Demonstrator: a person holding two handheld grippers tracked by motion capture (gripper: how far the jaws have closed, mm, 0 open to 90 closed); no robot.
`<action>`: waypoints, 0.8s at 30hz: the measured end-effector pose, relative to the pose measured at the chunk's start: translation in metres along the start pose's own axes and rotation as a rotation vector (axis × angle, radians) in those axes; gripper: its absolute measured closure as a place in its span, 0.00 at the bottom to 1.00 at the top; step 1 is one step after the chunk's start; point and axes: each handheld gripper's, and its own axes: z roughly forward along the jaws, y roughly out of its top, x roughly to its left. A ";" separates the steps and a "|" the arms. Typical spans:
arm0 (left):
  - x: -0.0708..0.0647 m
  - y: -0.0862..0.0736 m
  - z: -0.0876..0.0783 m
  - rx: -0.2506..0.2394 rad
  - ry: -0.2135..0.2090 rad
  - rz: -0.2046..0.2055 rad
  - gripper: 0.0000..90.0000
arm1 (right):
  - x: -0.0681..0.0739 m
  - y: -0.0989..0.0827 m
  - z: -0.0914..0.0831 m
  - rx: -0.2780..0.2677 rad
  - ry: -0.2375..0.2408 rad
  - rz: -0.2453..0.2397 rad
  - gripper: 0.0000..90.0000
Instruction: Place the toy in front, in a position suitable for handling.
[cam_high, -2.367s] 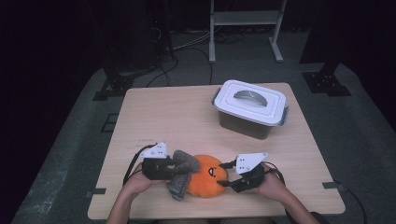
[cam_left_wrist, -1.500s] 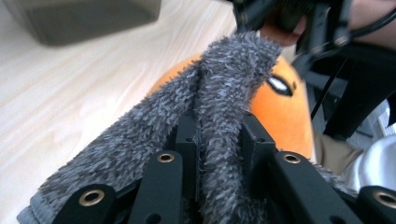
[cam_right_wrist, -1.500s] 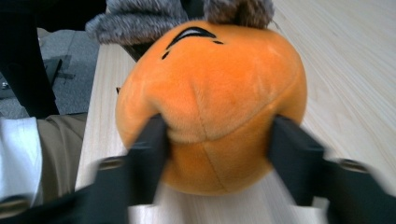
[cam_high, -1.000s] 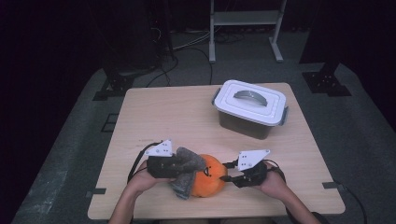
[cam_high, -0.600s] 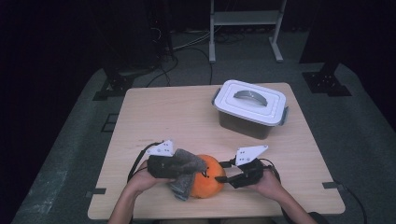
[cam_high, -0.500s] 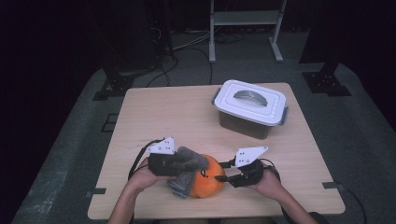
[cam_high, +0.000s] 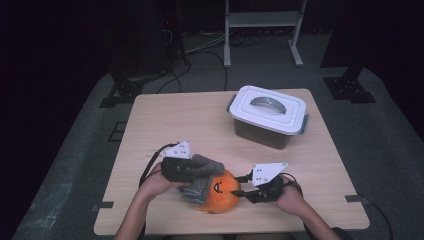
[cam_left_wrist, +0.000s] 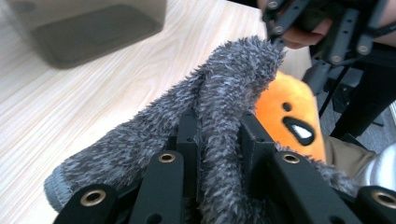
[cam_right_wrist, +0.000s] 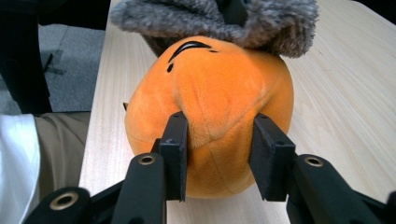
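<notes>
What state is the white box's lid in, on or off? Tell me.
On. The lid sits flat over the box, handle up, with grey latches at both ends.

I see a wooden table (cam_high: 190, 120). On its far right part sits a box (cam_high: 267, 116) with a white lid and a grey handle on top. The lid is on. The box has clips at its sides. Past the table, I see a white metal stand (cam_high: 262, 25) on the grey floor (cam_high: 75, 165). Black cables (cam_high: 200, 55) lie on the floor near it.
</notes>
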 end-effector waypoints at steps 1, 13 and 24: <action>0.000 0.000 0.000 0.000 0.000 0.000 0.81 | 0.000 0.000 0.000 0.000 0.000 0.000 0.67; -0.032 0.040 0.027 -0.015 -0.141 0.133 0.81 | -0.011 -0.001 -0.001 -0.041 -0.019 0.143 0.67; -0.021 0.017 0.015 0.025 -0.046 0.090 0.80 | -0.029 -0.015 -0.010 -0.017 -0.028 0.319 0.70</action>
